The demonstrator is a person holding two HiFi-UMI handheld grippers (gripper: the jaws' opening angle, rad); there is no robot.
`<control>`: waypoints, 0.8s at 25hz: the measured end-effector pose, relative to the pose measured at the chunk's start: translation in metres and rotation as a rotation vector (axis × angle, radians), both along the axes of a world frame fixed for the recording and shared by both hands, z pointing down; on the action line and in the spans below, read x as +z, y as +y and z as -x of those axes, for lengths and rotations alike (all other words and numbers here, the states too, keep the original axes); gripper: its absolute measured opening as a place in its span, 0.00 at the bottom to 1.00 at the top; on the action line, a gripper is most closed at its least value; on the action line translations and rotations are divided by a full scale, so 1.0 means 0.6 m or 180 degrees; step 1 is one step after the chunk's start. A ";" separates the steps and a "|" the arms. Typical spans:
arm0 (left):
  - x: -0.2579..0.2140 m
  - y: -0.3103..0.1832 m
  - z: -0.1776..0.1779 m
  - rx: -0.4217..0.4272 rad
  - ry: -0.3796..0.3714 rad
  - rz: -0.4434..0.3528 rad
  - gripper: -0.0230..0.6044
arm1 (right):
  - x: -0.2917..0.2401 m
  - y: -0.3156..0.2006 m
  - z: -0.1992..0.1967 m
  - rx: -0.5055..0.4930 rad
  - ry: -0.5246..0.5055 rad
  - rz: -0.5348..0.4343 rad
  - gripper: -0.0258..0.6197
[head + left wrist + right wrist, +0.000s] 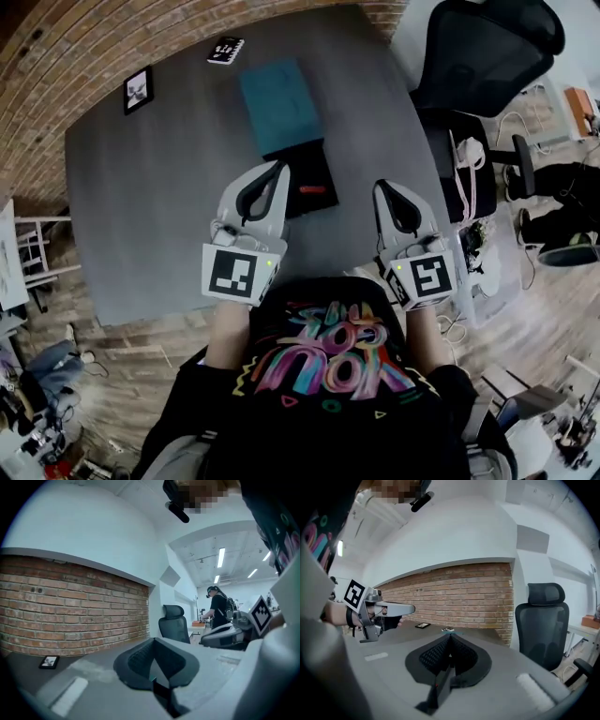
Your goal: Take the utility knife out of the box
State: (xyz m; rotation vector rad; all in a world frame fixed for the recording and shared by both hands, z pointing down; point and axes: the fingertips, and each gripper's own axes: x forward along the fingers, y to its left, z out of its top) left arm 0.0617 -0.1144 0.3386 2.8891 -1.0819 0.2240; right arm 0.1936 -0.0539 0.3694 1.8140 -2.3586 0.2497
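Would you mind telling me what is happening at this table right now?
A person holds the left gripper and right gripper, both shut and empty, over the near edge of the grey table. Just ahead lies the open black box with the orange utility knife inside, a teal panel beyond it. Nothing is grasped yet.

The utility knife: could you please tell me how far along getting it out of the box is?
Done: the box looks open, with a teal lid lying just beyond it. In hand: nothing; the left claw and right claw are both shut and empty. Left: the reddish utility knife lies in the box, so reaching for it, gripping it and lifting it out all remain.
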 end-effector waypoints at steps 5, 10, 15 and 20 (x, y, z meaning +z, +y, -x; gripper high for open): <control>-0.008 -0.012 0.014 -0.0408 -0.0009 -0.0043 0.04 | 0.004 -0.054 0.011 -0.0513 0.0017 0.0006 0.04; -0.007 -0.011 0.033 -0.0732 -0.0025 -0.0053 0.04 | 0.015 -0.083 0.036 -0.0937 0.0052 0.0018 0.04; -0.005 -0.008 0.061 -0.0919 0.0015 -0.0007 0.04 | 0.017 -0.095 0.065 -0.1184 0.0123 0.0039 0.04; -0.009 -0.015 0.071 -0.0901 -0.0010 -0.0043 0.04 | 0.017 -0.103 0.071 -0.1212 0.0161 0.0094 0.04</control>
